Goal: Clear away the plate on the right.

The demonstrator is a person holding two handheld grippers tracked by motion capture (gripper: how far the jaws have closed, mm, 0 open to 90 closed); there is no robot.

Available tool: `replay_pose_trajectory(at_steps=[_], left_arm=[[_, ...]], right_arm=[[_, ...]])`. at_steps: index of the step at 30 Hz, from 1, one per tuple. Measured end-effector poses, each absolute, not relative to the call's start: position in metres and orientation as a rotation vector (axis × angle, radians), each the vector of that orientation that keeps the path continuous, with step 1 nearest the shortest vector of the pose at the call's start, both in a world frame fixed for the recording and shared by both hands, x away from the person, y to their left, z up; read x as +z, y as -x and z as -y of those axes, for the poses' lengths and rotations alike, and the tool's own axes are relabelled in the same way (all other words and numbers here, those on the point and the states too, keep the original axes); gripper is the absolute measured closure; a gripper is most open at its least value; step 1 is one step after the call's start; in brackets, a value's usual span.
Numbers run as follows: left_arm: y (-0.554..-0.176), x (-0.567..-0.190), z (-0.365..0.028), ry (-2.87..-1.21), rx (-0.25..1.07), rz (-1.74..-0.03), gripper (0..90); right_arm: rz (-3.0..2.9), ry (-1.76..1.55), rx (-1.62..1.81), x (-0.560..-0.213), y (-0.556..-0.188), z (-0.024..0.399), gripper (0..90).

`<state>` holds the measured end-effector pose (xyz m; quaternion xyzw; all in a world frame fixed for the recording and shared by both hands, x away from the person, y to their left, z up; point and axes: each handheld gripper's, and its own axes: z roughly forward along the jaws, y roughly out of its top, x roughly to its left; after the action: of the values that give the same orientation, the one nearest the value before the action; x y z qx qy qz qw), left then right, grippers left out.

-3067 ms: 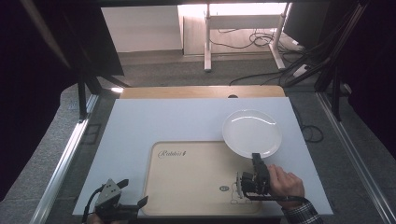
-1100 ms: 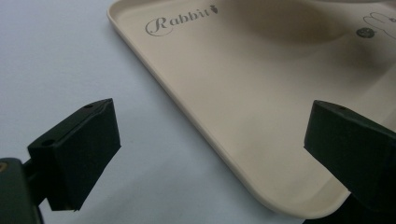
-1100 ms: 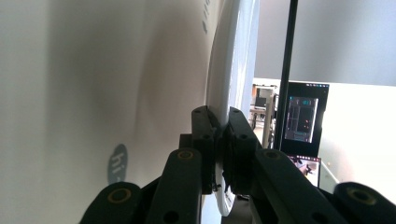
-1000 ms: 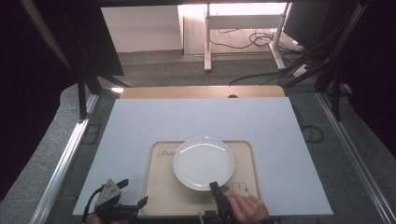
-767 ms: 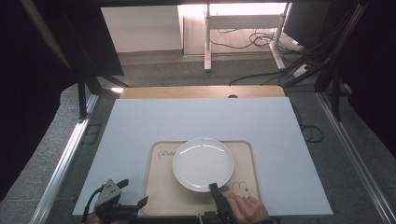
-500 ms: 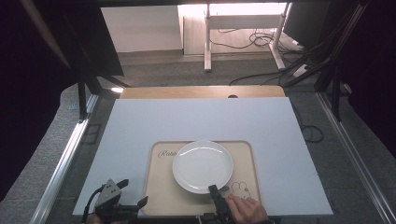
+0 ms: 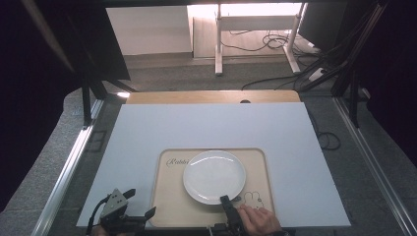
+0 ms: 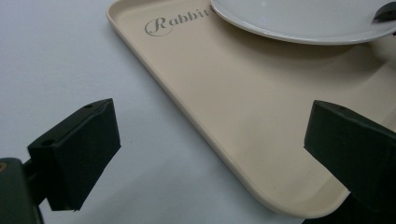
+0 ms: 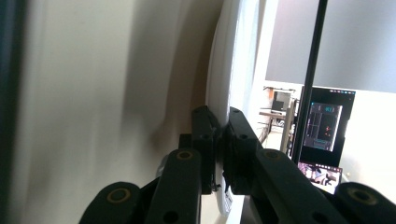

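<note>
A white round plate (image 7: 214,176) rests over the middle of a beige tray (image 7: 172,206) printed with "Rabbit". My right gripper (image 7: 226,200) is shut on the plate's near rim, a hand behind it at the table's front edge. In the right gripper view the two black jaws pinch the plate's thin white rim (image 9: 219,98), with the gripper (image 9: 221,122) turned on its side. My left gripper (image 7: 140,204) stands open at the tray's front left corner, nothing between its jaws. The left gripper view shows the tray's corner (image 8: 261,154) and the plate (image 8: 303,21) beyond my open left gripper (image 8: 210,140).
The tray lies on a white board (image 7: 211,128) over a wooden table (image 7: 211,96). Metal frame rails (image 7: 69,162) run along both sides. Cables (image 7: 275,39) and desk legs stand on the floor beyond the far edge.
Three seconds ago the plate lay on the board right of the tray; the right gripper has carried it onto the tray's middle. Over the last second it barely shifted. The left gripper kept still.
</note>
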<state>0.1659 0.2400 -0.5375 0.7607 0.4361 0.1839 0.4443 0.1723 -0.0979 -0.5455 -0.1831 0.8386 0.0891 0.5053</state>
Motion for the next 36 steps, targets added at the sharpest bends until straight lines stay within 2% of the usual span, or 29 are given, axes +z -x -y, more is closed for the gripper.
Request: replay_pose_trajectory(at_steps=[8, 14, 36], left_arm=[[-0.166, -0.537, -0.24, -1.887, 0.456, -1.082, 3.0], [-0.166, -0.537, -0.24, -1.889, 0.456, -1.082, 3.1], [-0.166, -0.537, -0.239, -1.891, 0.454, -1.084, 3.2]], right_arm=[[-2.04, 0.448, 0.2, -0.549, -0.174, 0.097, 84.6], [-2.091, 0.44, 0.162, -0.553, -0.178, 0.098, 75.1], [-2.14, 0.39, 0.122, -0.542, -0.184, 0.102, 63.0]])
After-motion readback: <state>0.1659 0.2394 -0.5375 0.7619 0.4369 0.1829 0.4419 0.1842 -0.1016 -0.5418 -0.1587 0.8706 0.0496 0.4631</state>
